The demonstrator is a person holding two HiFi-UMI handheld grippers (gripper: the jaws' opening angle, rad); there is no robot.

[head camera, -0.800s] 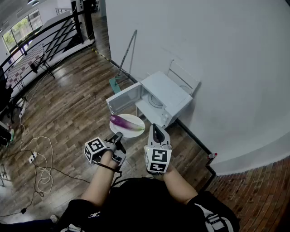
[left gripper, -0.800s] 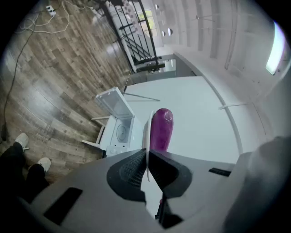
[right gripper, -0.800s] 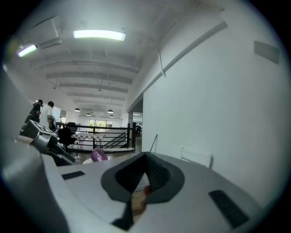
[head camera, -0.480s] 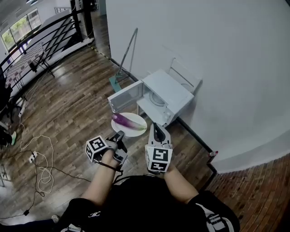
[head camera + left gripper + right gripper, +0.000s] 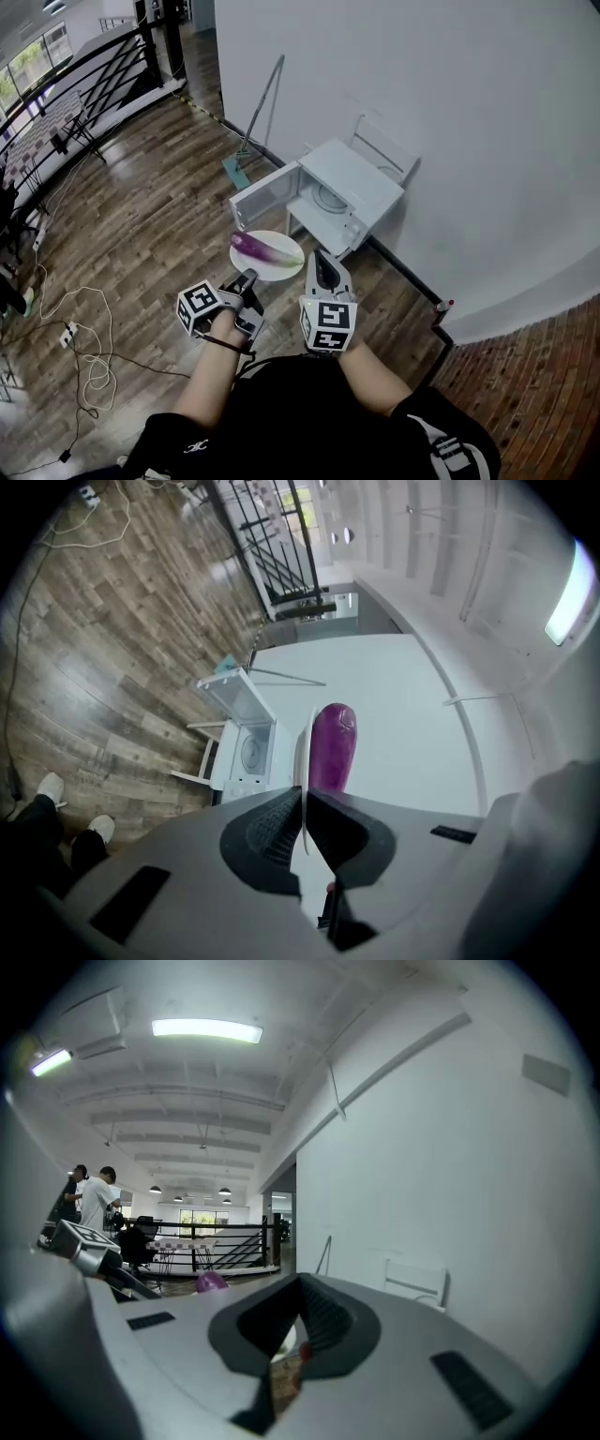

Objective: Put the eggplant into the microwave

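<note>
**Change from earlier frames:** the round white plate (image 5: 281, 265) with the glossy purple eggplant (image 5: 253, 247) has kept its place just short of the microwave's open front. Both grippers sit almost where they were.

**Head view**
- White box-shaped microwave (image 5: 354, 180) on a dark wood-plank floor (image 5: 150, 225) against a plain white wall. Its door (image 5: 265, 195) is swung wide to the left, and the round turntable shows inside.
- The eggplant lies lengthwise on the plate, smooth-skinned, with its blunt end toward the left.
- Left gripper (image 5: 249, 278): its tips are at the plate's near rim, and its marker cube faces up.
- Right gripper (image 5: 319, 256): beside the plate and apart from it.
- Long-handled mop (image 5: 263, 101) leaning on the wall.
- White folding chair (image 5: 386, 148) behind the microwave.
- Loose white cable (image 5: 84, 323) on the floor.

**Left gripper view**
- Left gripper (image 5: 303, 795): the ribbed dark pads are clenched on the plate's (image 5: 301, 752) thin edge, which is seen edge-on.
- The eggplant (image 5: 333, 747) rests against the plate's face beyond the tips.
- The microwave (image 5: 239, 747) lies farther off, door open.

**Right gripper view**
- Right gripper (image 5: 299, 1299): the pads are drawn together at the tips with nothing between them.
- A purple end of the eggplant (image 5: 211, 1282) peeks over the housing.
- Black railing (image 5: 220, 1241) and ceiling strip lights (image 5: 206, 1029) lie beyond.
</note>
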